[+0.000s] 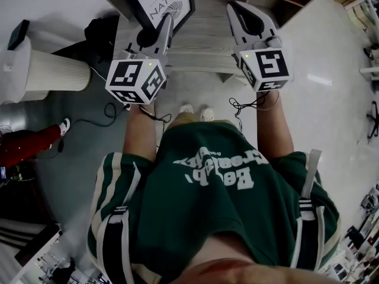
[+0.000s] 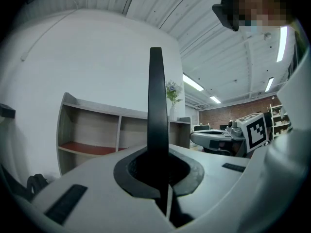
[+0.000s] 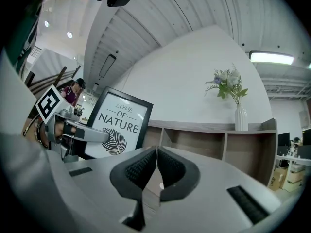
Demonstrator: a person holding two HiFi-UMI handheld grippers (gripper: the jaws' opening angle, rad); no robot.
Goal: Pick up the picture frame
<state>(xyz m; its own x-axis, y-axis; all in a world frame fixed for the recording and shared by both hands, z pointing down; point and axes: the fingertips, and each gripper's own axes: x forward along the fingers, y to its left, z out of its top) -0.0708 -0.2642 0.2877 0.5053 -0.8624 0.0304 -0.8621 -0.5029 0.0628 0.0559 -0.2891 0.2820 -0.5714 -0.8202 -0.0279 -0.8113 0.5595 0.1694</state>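
The picture frame (image 1: 163, 2) has a black border and a white print with a leaf and the words "LOVE OF NATURE". My left gripper (image 1: 164, 22) is shut on its lower edge and holds it upright in the air in front of the shelf. In the left gripper view the frame (image 2: 156, 125) stands edge-on between the pads. The right gripper view shows the frame's (image 3: 119, 125) face, with the left gripper (image 3: 92, 135) clamped on it. My right gripper (image 1: 238, 9) hangs beside it on the right, shut with the pads together on nothing (image 3: 156, 152).
A low wooden shelf unit (image 3: 209, 140) runs along the white wall, with a white vase of flowers (image 3: 241, 115) on top. A white ribbed cylinder (image 1: 47, 70) stands on the floor at the left, with cables (image 1: 100, 117) and a red object (image 1: 29, 147) near it.
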